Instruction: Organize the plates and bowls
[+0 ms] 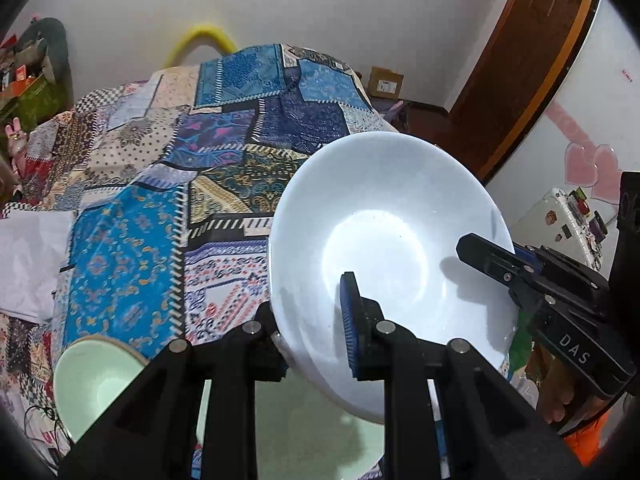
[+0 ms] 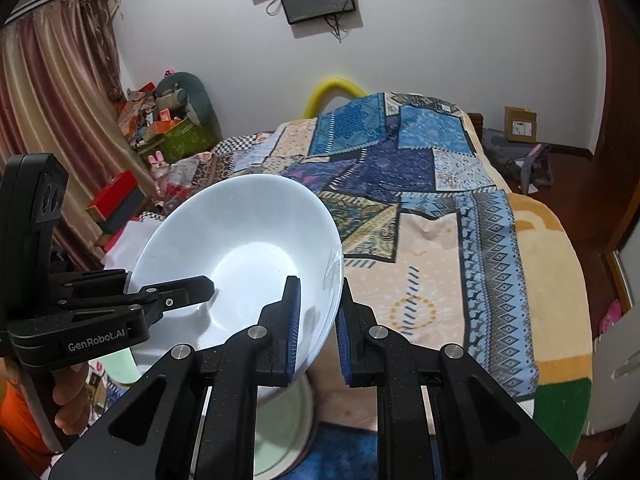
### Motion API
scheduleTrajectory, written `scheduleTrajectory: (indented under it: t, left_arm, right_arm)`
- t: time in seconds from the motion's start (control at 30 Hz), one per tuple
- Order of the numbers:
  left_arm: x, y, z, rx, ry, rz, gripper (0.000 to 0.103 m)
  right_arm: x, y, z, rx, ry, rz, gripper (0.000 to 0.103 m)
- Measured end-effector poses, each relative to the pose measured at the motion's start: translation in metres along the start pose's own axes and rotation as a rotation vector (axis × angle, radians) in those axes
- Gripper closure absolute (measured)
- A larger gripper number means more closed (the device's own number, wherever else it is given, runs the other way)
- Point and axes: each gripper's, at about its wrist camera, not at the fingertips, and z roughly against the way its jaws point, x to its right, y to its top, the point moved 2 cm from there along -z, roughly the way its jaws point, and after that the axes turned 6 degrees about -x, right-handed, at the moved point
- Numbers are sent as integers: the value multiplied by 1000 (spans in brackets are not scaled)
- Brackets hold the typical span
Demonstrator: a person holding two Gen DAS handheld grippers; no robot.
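A large white bowl (image 1: 380,220) hangs tilted above the patchwork bedcover, gripped from both sides. My left gripper (image 1: 312,332) is shut on its near rim, one blue pad inside the bowl and the other finger beneath it. My right gripper (image 2: 318,324) is shut on the bowl's (image 2: 240,240) opposite rim, the wall pinched between its blue pads. Each gripper shows in the other's view: the right gripper (image 1: 492,256) and the left gripper (image 2: 188,292). Under the raised bowl rest a pale green bowl (image 1: 92,380) and a pale green dish (image 1: 312,432).
The patchwork bedcover (image 1: 132,248) spreads ahead, with a white cloth (image 1: 28,256) at its left. A person's hand (image 2: 68,392) holds the left gripper's handle. A cardboard box (image 2: 520,126) and a bag sit on the floor by the far wall. Toys and boxes pile up by the curtain (image 2: 48,128).
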Motion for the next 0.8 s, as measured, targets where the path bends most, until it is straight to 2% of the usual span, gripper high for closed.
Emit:
scheduleTrajectory:
  t: [0.33, 0.8]
  left_arm:
    - [-35, -33, 39, 33, 27, 22, 82]
    - [-111, -73, 73, 57, 73, 139, 82]
  right_arm:
    - [-46, -9, 2, 0, 23, 34, 88]
    - [-117, -18, -25, -46, 96, 106, 88]
